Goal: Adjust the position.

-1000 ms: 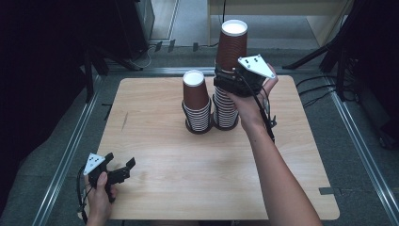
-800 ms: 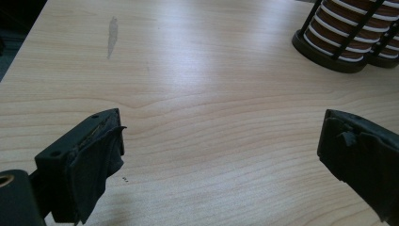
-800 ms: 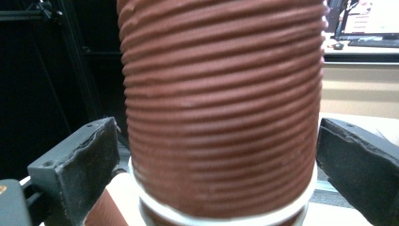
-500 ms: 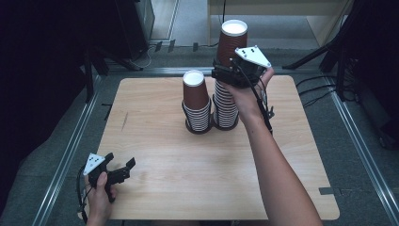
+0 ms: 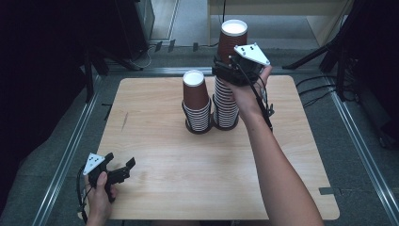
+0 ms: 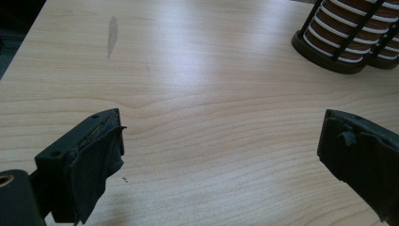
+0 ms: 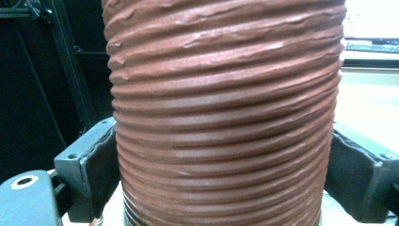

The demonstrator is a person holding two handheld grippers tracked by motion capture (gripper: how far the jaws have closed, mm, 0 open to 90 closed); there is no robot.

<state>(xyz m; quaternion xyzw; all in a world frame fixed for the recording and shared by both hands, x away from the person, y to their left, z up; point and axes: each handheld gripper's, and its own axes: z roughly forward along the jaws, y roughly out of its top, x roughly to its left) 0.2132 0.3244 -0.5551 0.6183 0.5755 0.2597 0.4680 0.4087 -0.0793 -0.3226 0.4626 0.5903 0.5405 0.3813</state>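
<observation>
Two stacks of ribbed brown paper cups stand in black wire holders at the table's far middle: a short stack (image 5: 196, 101) and, to its right, a tall stack (image 5: 227, 106). My right gripper (image 5: 227, 70) is high on the tall stack, its jaws pressed against both sides of the top cup (image 5: 233, 40). The right gripper view shows that cup (image 7: 226, 94) close up between the right gripper (image 7: 223, 179) jaws. My left gripper (image 5: 121, 161) rests open near the front left edge. In its own view the left gripper (image 6: 221, 141) holds nothing, with the holders' bases (image 6: 329, 47) far off.
The wooden table (image 5: 188, 188) is bare between the left gripper and the stacks. A grey smudge (image 6: 112, 35) marks the table's left part. Metal rails (image 5: 70, 155) run along the table sides, and cables (image 5: 320, 89) lie on the floor at the right.
My right gripper has slid up the tall stack toward its top cup. The cup's rim has stayed at the same height. The left gripper has not moved.
</observation>
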